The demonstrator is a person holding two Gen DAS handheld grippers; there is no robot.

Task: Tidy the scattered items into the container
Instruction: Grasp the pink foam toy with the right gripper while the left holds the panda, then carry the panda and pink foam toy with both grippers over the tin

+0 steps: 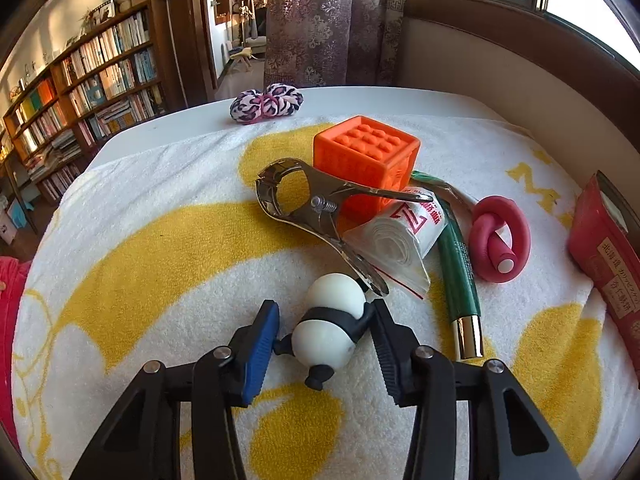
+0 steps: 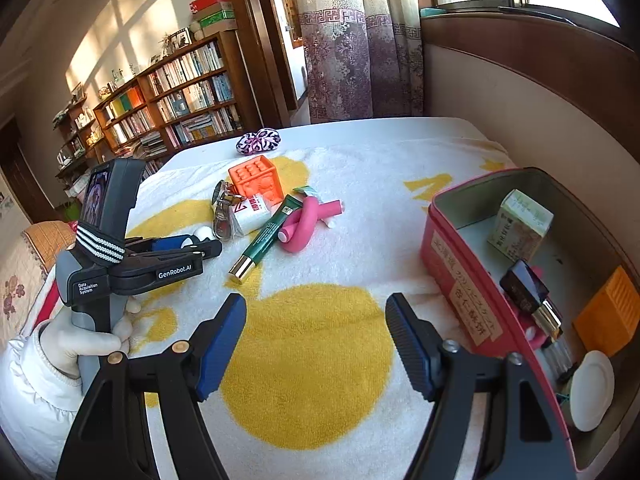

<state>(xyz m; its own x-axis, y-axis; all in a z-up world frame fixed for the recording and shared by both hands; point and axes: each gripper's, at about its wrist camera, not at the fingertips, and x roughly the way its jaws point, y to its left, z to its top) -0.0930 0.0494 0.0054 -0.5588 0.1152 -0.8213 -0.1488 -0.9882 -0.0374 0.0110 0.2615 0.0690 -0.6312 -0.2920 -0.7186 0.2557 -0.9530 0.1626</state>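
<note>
A white two-ball toy with black bands (image 1: 328, 328) lies on the yellow-and-white towel (image 1: 160, 240). My left gripper (image 1: 324, 320) has closed on it, both pads touching its black limbs. In the right wrist view, the left gripper (image 2: 188, 248) sits low at the left of the towel, held by a gloved hand (image 2: 80, 344). My right gripper (image 2: 316, 320) hovers open over the towel with nothing between its fingers. Just to its right stands the red tin (image 2: 440, 248). The tin's near wall (image 1: 600, 248) shows at the right edge of the left wrist view.
Behind the toy lie a metal clip (image 1: 296, 204), orange cube (image 1: 368, 160), white roll (image 1: 404, 232), green tube (image 1: 456, 256), pink curler (image 1: 500, 240) and a leopard scrunchie (image 1: 266, 104). The tin holds a small box (image 2: 520, 224), dark bottle (image 2: 524, 284), orange block (image 2: 608, 312) and white disc (image 2: 592, 384).
</note>
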